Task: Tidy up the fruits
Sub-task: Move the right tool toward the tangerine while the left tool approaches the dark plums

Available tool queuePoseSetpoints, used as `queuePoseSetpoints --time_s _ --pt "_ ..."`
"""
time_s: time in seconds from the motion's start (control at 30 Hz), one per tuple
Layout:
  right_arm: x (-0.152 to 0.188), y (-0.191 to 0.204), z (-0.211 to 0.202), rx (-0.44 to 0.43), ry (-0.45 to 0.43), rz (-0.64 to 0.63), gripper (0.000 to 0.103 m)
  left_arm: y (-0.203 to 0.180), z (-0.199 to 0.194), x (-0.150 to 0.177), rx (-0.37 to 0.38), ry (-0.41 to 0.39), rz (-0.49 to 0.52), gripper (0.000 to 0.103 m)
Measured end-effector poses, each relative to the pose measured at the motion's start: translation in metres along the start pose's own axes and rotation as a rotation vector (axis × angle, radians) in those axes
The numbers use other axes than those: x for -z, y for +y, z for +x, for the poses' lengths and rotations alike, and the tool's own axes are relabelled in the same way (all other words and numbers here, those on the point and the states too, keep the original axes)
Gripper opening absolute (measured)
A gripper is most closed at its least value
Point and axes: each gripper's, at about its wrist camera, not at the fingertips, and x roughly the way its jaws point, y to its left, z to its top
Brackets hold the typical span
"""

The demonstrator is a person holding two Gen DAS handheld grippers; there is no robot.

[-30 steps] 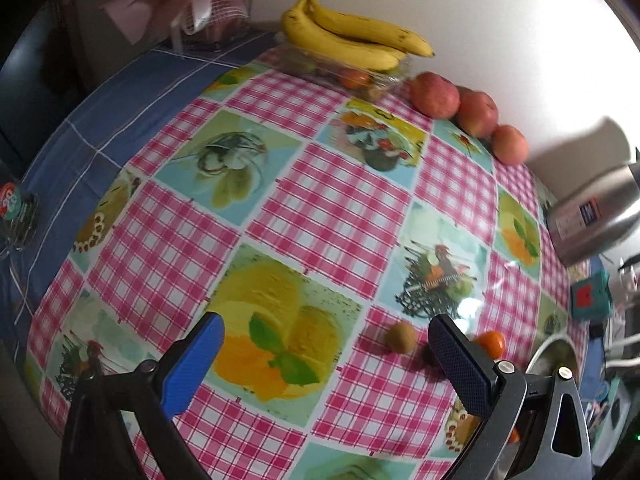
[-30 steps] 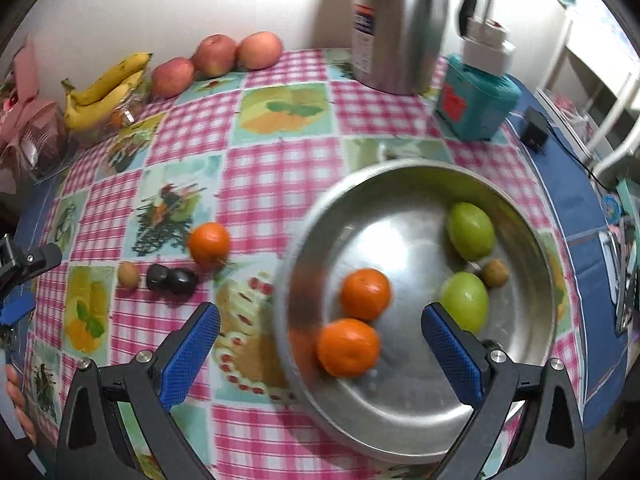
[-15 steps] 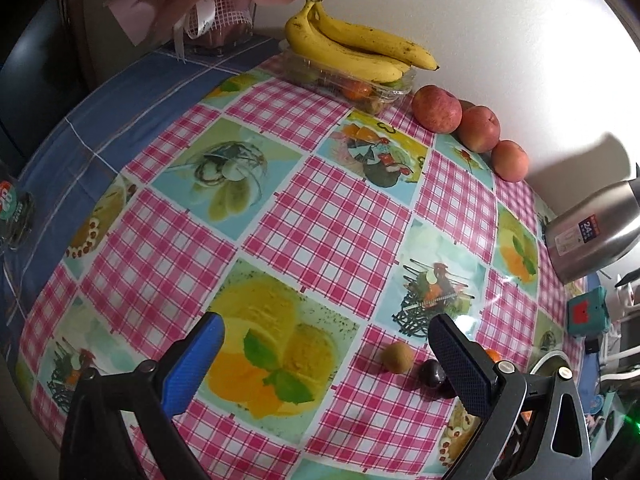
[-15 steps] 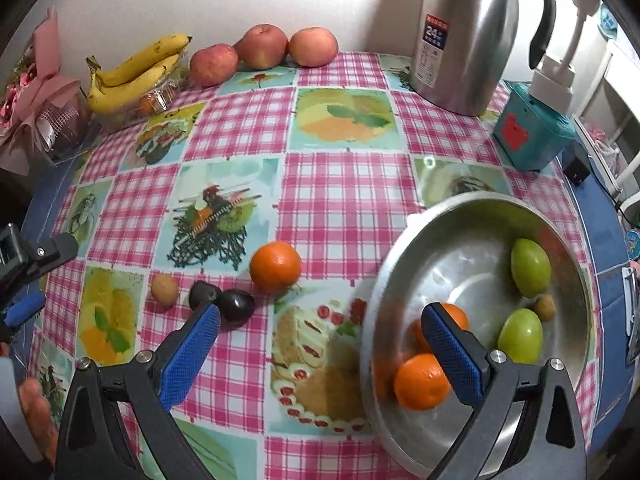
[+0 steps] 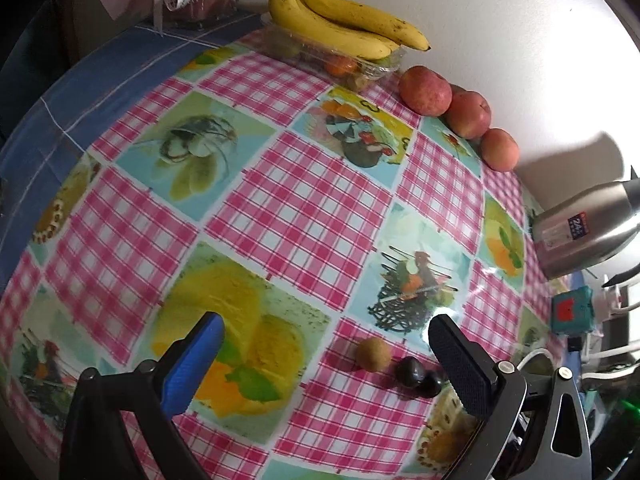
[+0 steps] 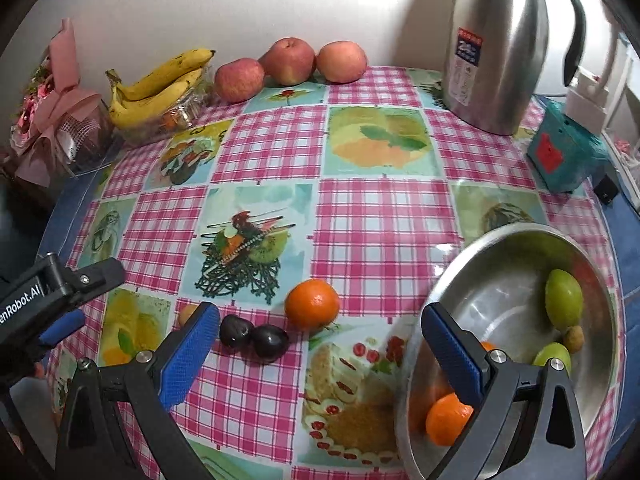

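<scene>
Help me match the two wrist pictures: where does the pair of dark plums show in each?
Left wrist: dark plums lie low and right of centre, beside the right finger.
Right wrist: dark plums lie low and left of centre, near the left finger.
Shared landmark: the three apples by the wall.

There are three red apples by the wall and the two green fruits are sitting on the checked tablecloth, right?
Not quite. The three red apples are by the wall, but the two green fruits lie inside the round silver metal bowl, not on the pink checked tablecloth. The right wrist view shows it.
</scene>
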Motion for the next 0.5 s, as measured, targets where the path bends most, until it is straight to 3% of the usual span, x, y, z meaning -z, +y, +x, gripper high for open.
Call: queuePoseSetpoints --time_s 0.43,0.5 --pt "-0.007 -0.005 0.016 0.002 0.009 -0.006 0.1 -0.014 0.019 0.002 -0.044 0.039 0.053 0.103" --pt "-0.006 -0.003 0.018 0.003 0.009 -0.016 0.096 -0.015 0.025 0.002 -0.052 0.049 0.058 0.103"
